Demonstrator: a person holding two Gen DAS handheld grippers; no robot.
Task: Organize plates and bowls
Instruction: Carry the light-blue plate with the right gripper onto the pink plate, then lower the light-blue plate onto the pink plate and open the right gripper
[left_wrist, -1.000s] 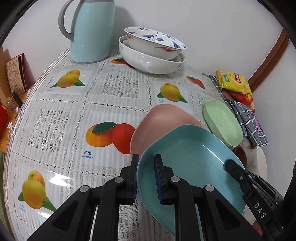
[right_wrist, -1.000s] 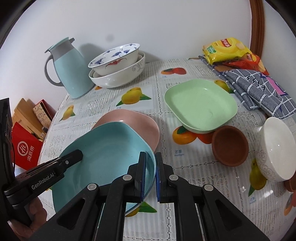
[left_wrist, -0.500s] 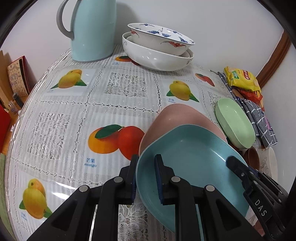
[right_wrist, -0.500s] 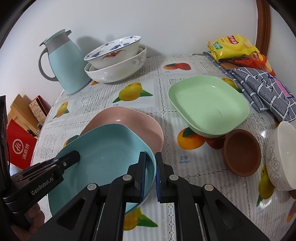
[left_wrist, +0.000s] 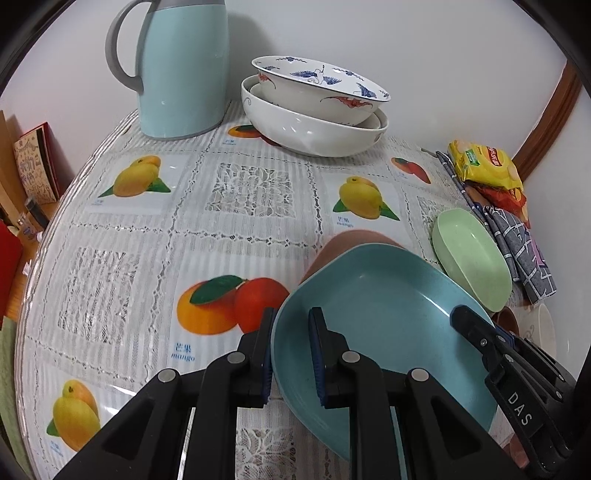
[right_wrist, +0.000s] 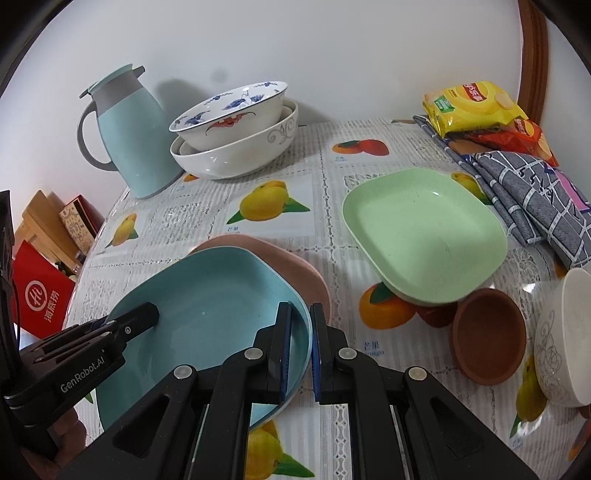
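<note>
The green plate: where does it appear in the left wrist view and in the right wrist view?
Left wrist view: the green plate lies at the right edge, seen edge-on, beyond the blue plate.
Right wrist view: the green plate lies right of centre, seen almost from above.
Shared landmark: the yellow snack bag near the wall, behind the green plate in both views.

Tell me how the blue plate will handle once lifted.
The blue plate looks like rigid matte plastic, so probably stiff and light. Gripped at opposite rims by left gripper and right gripper, it likely stays level. Its smooth rim might slip.
</note>
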